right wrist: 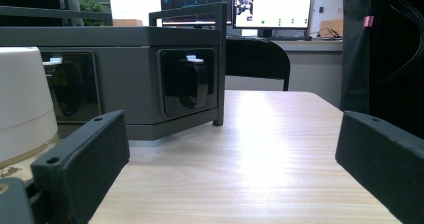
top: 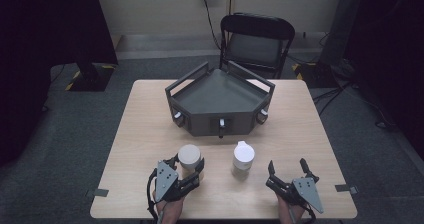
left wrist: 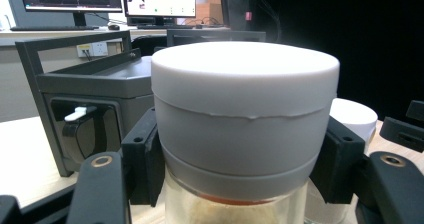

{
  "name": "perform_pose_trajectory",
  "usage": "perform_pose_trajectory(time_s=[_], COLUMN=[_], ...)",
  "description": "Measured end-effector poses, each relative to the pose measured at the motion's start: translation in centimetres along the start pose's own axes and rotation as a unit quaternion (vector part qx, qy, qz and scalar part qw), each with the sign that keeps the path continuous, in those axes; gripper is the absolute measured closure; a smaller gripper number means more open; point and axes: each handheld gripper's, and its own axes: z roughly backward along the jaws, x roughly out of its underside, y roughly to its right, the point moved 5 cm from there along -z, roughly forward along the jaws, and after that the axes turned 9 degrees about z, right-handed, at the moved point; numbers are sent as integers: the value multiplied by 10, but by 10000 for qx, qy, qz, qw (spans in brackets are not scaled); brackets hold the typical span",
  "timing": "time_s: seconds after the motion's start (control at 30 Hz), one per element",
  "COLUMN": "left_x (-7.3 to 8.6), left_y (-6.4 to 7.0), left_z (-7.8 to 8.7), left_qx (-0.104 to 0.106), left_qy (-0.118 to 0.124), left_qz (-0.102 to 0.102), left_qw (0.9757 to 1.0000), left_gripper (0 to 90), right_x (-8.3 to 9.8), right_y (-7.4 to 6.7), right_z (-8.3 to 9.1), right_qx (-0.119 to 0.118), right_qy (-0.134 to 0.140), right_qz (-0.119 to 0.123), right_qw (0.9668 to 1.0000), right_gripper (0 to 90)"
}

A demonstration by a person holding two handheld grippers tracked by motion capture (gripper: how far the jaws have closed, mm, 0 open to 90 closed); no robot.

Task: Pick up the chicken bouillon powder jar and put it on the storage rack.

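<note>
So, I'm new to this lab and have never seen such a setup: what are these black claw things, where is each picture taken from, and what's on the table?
A person sits at a wooden table with a hand-held tool in each hand; each tool has two black jaws. One picture looks down from above. The other two come from cameras riding on the tools, looking along their jaws.

The left gripper is shut on a jar with a white lid. The right gripper rests near the table's front edge, its jaws open with nothing between them.

Between the two stands a second white-lidded jar. Behind it sits a grey angular tray with rails and small latches on its front. A black folding chair stands beyond the table.
</note>
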Motion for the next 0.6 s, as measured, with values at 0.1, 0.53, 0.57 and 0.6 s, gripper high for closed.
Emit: perform_pose_trajectory(time_s=[0.1,0.53,0.57,0.6], left_x=[-3,-22,-24,-25], left_y=[0,-6,-6,-7], left_z=[-3,-18,-19,-20], left_qx=[-3,14,14,-1], left_qy=[4,82,82,68], left_qz=[16,-37,-38,-47], left_qw=[10000,10000,10000,10000], left_gripper=[350,350,351,350], right_x=[0,0,0,0], right_y=[0,0,0,0], right_z=[0,0,0,0], right_qx=[-1,-4,-4,-4], right_qy=[0,1,1,1], right_qz=[-1,-2,-3,-3], right_qw=[10000,10000,10000,10000], right_gripper=[0,0,0,0])
